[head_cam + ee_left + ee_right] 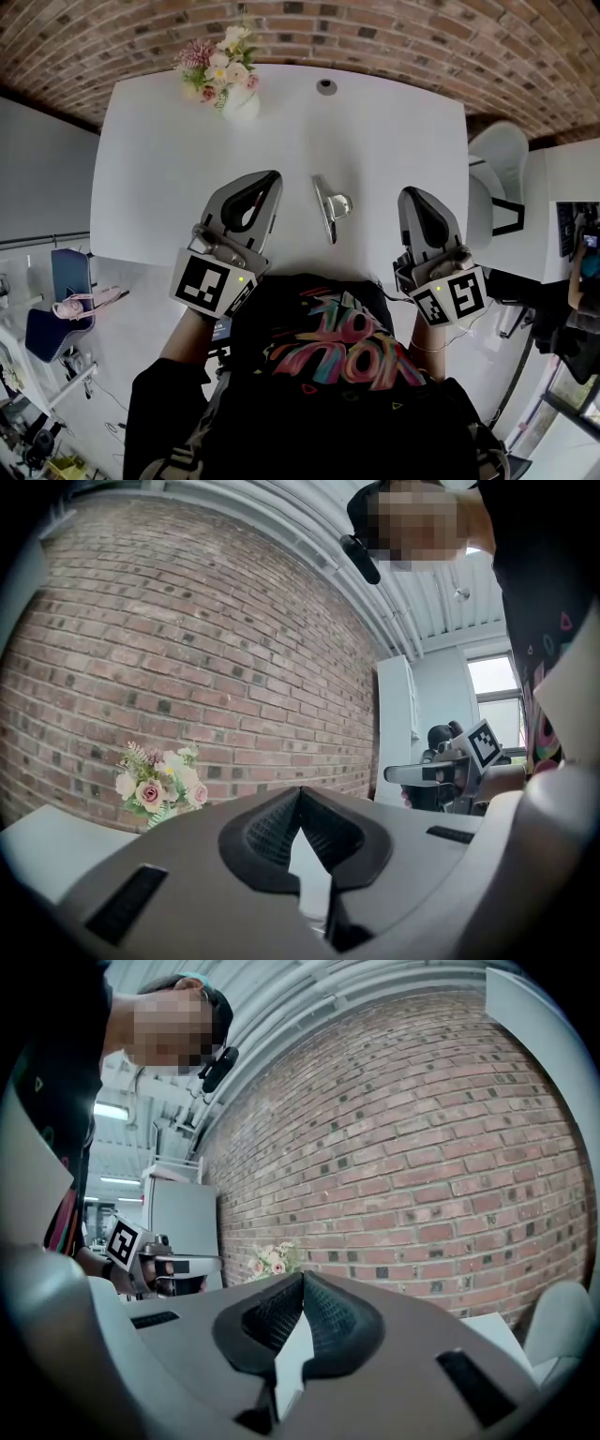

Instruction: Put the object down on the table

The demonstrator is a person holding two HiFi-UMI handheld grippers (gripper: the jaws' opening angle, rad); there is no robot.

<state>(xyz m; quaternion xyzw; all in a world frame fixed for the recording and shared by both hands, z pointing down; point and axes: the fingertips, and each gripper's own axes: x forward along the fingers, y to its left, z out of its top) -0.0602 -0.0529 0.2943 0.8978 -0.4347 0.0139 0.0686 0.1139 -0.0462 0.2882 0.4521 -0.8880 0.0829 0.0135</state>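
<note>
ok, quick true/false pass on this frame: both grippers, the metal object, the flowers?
1. The metal object lies on the table, between the two grippers. True.
2. The left gripper grips the metal object. False: its jaws meet at the tips with nothing between them.
3. The right gripper is wide open. False: its jaws are together and empty.
4. The vase of flowers stands upright near the table's far left corner. True.

flower vase [239,99]: upright, pink and cream blooms, near brick wall [394,33] | white chair [499,161]: at right
</note>
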